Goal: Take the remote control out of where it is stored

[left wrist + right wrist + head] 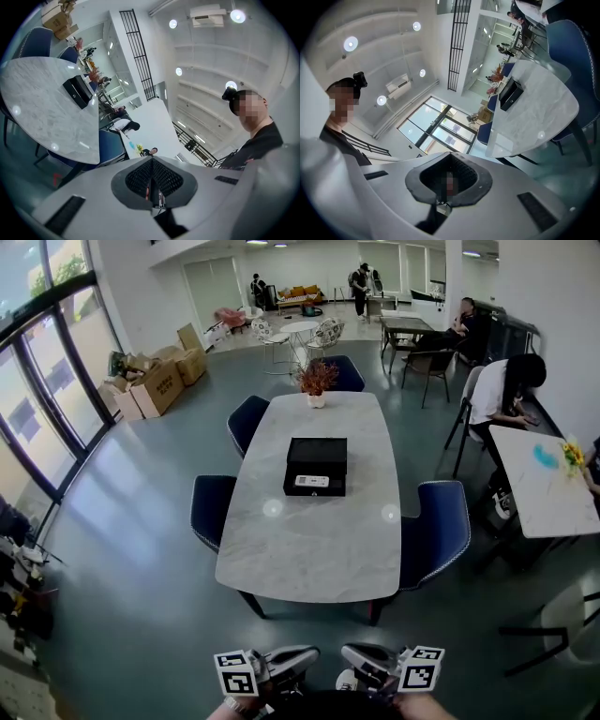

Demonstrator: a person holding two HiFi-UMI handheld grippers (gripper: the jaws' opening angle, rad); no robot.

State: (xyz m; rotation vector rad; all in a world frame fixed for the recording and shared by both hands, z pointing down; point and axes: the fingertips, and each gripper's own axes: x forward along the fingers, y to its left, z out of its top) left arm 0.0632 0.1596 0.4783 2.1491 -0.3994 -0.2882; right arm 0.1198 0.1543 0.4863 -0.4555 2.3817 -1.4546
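A black box [316, 466] lies in the middle of the marble table [309, 549]. A white remote control [311, 482] rests in the box's front part. Both grippers hang low at the bottom of the head view, well short of the table's near edge. My left gripper [302, 659] and my right gripper [358, 659] point toward each other, both shut and empty. In the left gripper view the shut left gripper [153, 180] tilts up toward the ceiling, with the box [77, 91] far off. The right gripper view shows the shut right gripper [449, 177] and the box [510, 93] far away.
Blue chairs [211, 507] [441, 521] stand at the table's sides, a flower vase [317, 382] at its far end. A second white table [539, 484] with a seated person [502, 390] is at the right. Cardboard boxes [155, 385] sit by the left windows.
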